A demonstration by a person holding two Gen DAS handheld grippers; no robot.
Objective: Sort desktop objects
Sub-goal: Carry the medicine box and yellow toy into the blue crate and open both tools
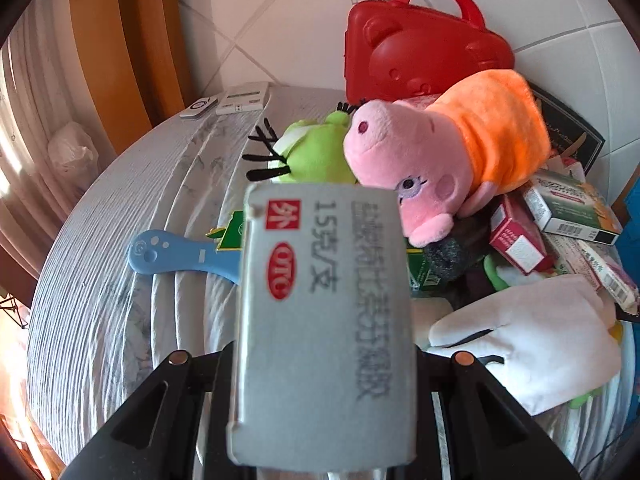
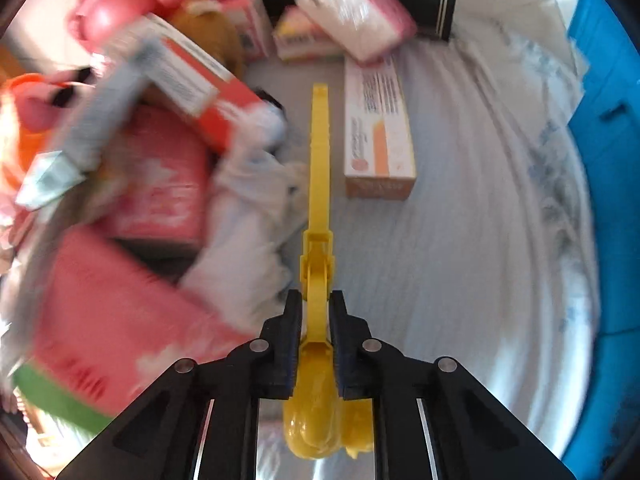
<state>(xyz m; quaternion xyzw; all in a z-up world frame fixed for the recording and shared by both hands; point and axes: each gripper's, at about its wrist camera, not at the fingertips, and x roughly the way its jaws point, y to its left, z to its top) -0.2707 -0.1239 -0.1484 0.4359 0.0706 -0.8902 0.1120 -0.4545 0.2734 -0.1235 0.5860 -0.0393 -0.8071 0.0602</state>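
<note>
Grey medicine box (image 1: pixel 324 320) clamped in left gripper (image 1: pixel 320 356)

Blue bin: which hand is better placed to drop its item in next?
Right, probably. The blue bin sits beside the right gripper, which holds the yellow toy. The left gripper holds a gray box, facing the pile.

Home, plush toys (image 1: pixel 440 160), curtains (image 1: pixel 24 152), tiled wall (image 1: pixel 280 20)

1. A red oval sign reading "OTC" is being shown on the grey medicine box (image 1: pixel 324 328).
2. A red square with the white character "外" is being displayed near that box's top corner.
3. "15克/支" is being shown beside it; the longer line is blurred.
4. Other boxes' print cannot be read.
</note>
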